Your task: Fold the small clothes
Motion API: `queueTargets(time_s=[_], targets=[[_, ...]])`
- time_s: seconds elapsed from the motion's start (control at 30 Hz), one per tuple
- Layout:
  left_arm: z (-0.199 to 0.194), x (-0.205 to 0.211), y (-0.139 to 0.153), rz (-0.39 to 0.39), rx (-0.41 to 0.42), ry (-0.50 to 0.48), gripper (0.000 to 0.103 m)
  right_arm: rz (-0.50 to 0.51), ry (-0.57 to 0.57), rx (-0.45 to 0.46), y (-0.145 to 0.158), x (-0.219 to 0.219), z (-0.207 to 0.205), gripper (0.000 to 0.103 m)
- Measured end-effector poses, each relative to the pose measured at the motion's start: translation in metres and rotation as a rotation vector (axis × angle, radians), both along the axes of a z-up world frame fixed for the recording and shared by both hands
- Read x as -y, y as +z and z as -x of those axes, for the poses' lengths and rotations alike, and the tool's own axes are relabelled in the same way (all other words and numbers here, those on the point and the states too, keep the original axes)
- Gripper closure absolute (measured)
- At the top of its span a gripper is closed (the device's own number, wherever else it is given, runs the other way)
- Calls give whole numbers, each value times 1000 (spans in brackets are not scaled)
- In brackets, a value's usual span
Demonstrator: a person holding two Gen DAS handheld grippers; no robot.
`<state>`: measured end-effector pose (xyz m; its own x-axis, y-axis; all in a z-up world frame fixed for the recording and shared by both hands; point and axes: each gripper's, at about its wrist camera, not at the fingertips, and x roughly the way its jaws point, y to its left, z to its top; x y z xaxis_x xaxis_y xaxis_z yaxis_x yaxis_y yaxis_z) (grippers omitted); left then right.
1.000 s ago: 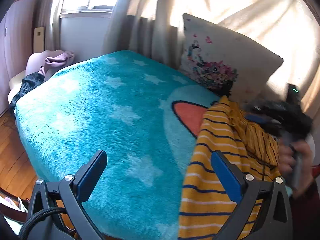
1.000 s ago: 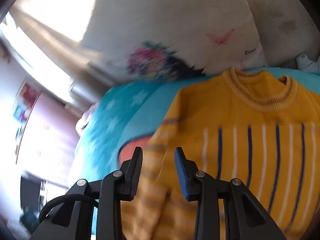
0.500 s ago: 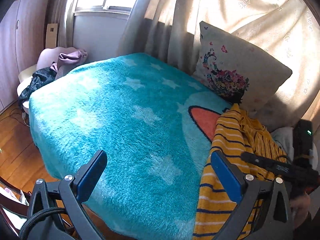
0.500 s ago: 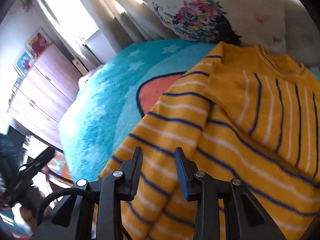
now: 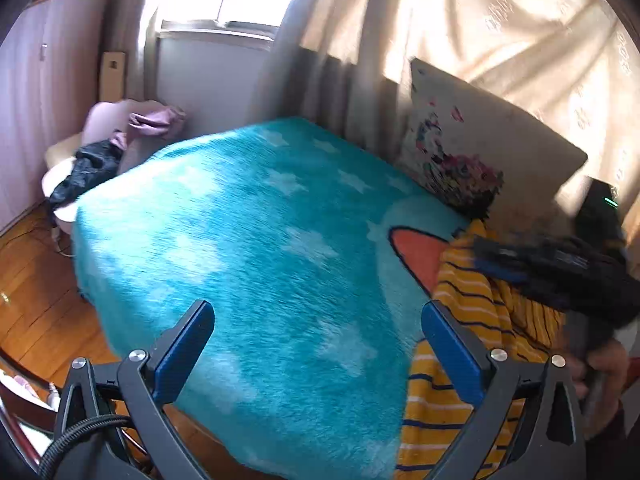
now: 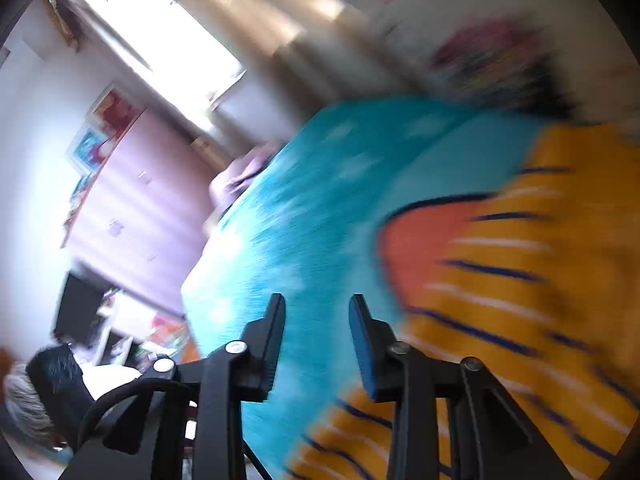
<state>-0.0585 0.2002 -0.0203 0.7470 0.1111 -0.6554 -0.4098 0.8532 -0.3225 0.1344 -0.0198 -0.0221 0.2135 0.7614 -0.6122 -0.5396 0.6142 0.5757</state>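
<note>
Sweater (image 5: 460,300): yellow with navy and white stripes; laid on the blanket at the bed's right side, below the pillow, partly over the orange patch; in the right wrist view it is seen blurred at the right (image 6: 520,280).
Blanket (image 5: 248,248): teal, fluffy, with pale stars and an orange patch (image 5: 420,252); spread over the whole bed.
Left gripper (image 5: 316,344): jaws are held wide apart above the blanket's near edge; nothing is seen between them; the right pad is just beside the sweater's edge.
Right gripper (image 6: 316,336): jaws are opening, a narrow gap is shown, and nothing is gripped; only blanket is seen between the fingers, the sweater lying just to their right. In the left wrist view it is seen blurred over the sweater (image 5: 560,268), held by a hand (image 5: 600,376).
Pillow (image 5: 480,152): white with a floral print, propped against the curtain (image 5: 500,32).
Clothes pile (image 5: 104,140): purple and dark items, heaped beyond the bed's far left corner.
Floor (image 5: 36,300): wooden, seen at the left.
</note>
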Motion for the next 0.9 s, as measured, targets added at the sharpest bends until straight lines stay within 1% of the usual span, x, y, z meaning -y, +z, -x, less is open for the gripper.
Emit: queueTargets(time_s=[0.03,0.07,0.13,0.17,0.2,0.23,0.27,0.33,0.37,0.43,0.47,0.57,0.63,0.67,0.73,0.77,0.8,0.83,0.87,0.9], targets=[[-9,5,-3,15,-1,-35,0,20,-47,31,3,31,4,67],[-17,9,-7,28,-2,-69,0,33,-86,42,5,53,7,67],[-42,21,-21,66,-33,-149,0,46,-182,41,5,113,16,67],[-53,26,-27,87,-45,-186,0,56,-245,37,4,146,21,65],[-59,30,-31,100,-52,-209,0,73,-309,37,3,177,28,56],[-73,37,-39,117,-74,-249,0,104,-375,38,2,205,35,51],[-79,43,-44,123,-87,-267,0,140,-446,42,-1,231,43,45],[-92,53,-54,133,-115,-291,0,183,-557,38,-9,273,57,41],[-97,59,-58,123,-129,-294,0,192,-596,18,-16,289,62,39],[-102,68,-64,81,-151,-289,0,182,-643,-43,-35,309,65,39],[-104,73,-65,40,-163,-278,0,181,-650,-62,-43,312,65,39],[-105,85,-68,-37,-186,-263,0,193,-681,-106,-69,308,56,39],[-103,85,-70,-65,-204,-254,0,170,-706,-141,-83,305,49,39],[-102,86,-70,-73,-210,-250,0,159,-718,-111,-83,303,50,39],[-105,87,-70,-79,-216,-243,0,148,-692,-110,-84,304,49,56],[-105,86,-70,-79,-220,-237,0,129,-665,-120,-85,303,49,82],[-106,86,-70,-79,-221,-232,0,106,-636,-147,-88,303,50,95],[-107,86,-70,-77,-223,-224,0,94,-635,-156,-89,303,51,95],[-108,86,-70,-74,-229,-217,0,107,-648,-142,-87,305,52,95],[-109,86,-70,-75,-233,-215,0,142,-672,-121,-83,309,53,96]])
